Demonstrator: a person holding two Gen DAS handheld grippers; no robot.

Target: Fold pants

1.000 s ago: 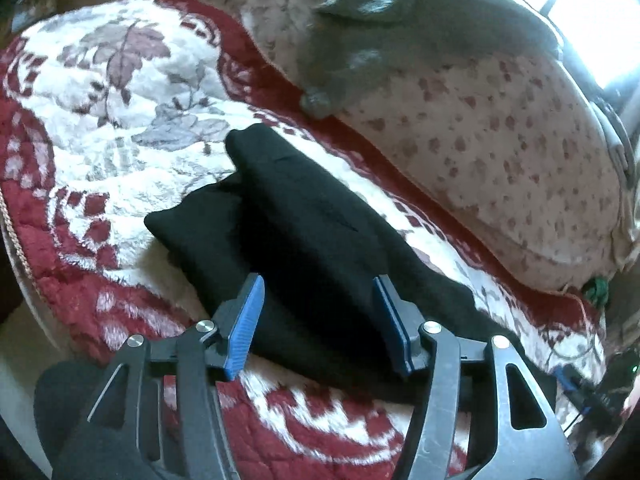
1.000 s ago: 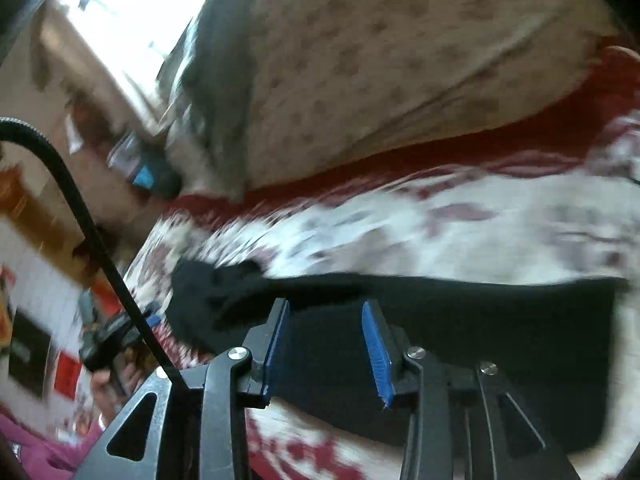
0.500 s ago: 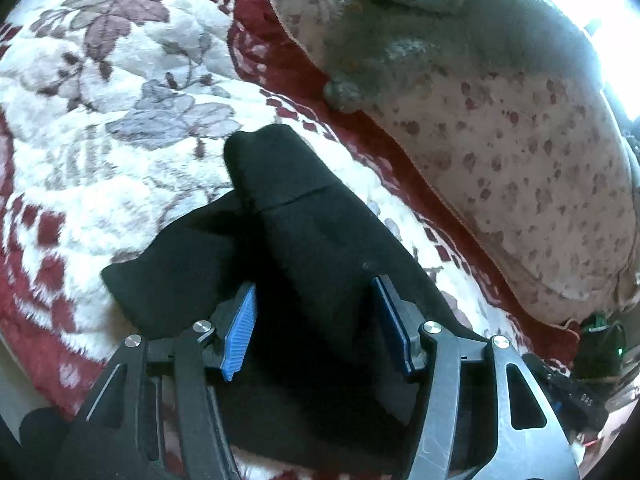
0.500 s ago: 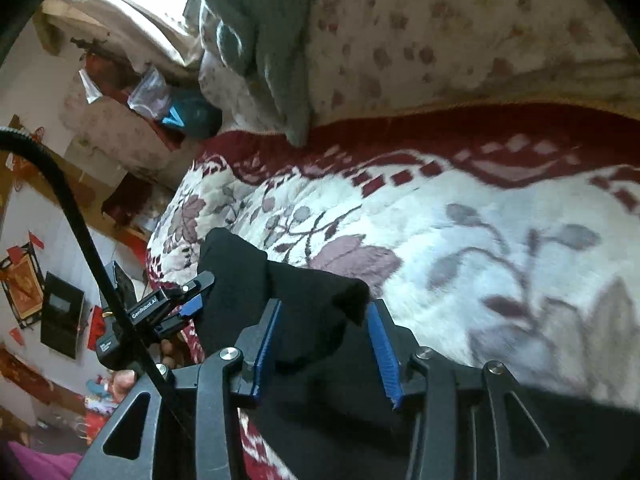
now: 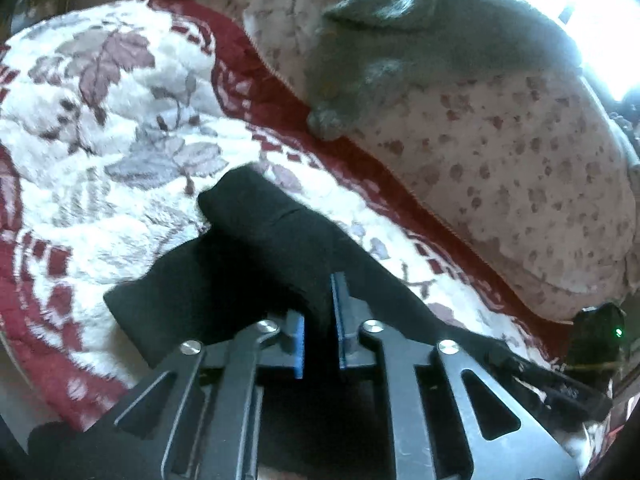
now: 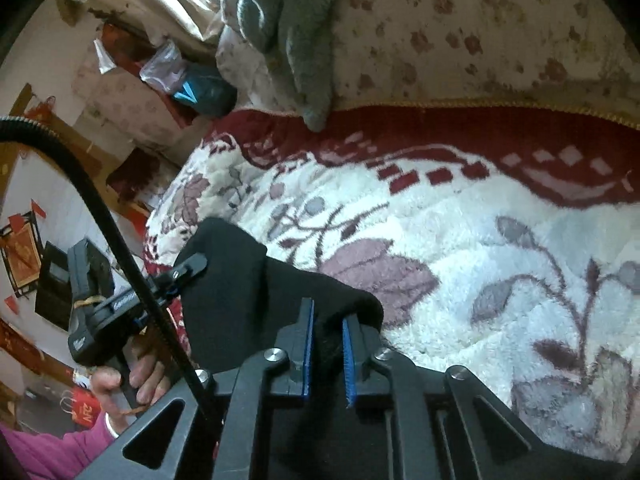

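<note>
Pants partly folded, both grippers clamped on cloth
Left gripper (image 5: 320,320) and right gripper (image 6: 326,344) pinch black pants (image 5: 248,256) bunched ahead; final fold remains

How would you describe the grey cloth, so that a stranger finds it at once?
Find the red and white floral blanket that covers the bed. Behind its red border rises a pale spotted quilt, and the grey cloth is draped over it. It is plain fuzzy grey, unlike the black pants on the blanket.
</note>
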